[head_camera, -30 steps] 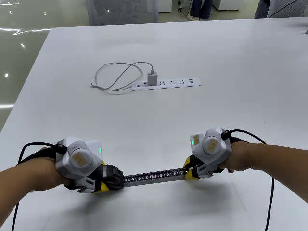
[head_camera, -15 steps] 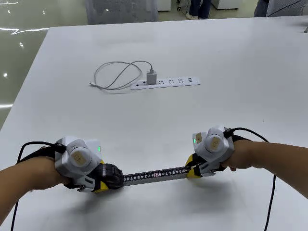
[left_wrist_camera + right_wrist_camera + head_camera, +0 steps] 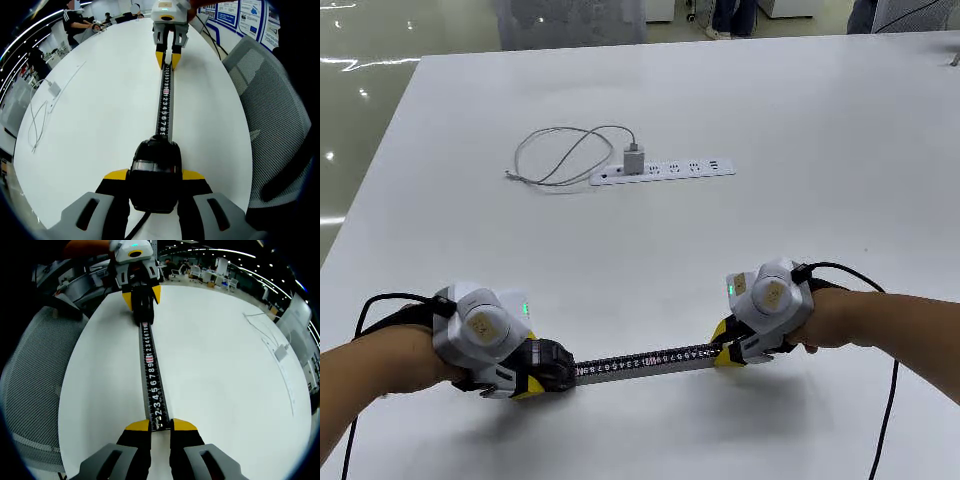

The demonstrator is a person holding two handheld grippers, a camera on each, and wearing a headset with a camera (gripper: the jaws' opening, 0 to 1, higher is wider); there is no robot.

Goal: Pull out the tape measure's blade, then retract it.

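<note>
A black tape measure case (image 3: 156, 172) sits between the yellow-tipped jaws of my left gripper (image 3: 156, 176), which is shut on it; in the head view the case (image 3: 552, 365) is at the lower left. Its dark numbered blade (image 3: 645, 360) (image 3: 164, 97) (image 3: 151, 377) runs out flat along the white table. My right gripper (image 3: 160, 426) (image 3: 726, 347) is shut on the blade's end. Opposite each other, the left gripper (image 3: 140, 299) and the right gripper (image 3: 167, 59) hold the blade taut just above the table's near edge.
A white power strip (image 3: 665, 171) with a plugged charger (image 3: 636, 159) and a looped white cable (image 3: 560, 158) lies mid-table. A grey mesh chair (image 3: 277, 115) (image 3: 35, 370) stands by the table's near edge. People stand far behind the table.
My right gripper has moved a little to the right, drawing more blade out of the case. The left gripper has stayed about where it was.
</note>
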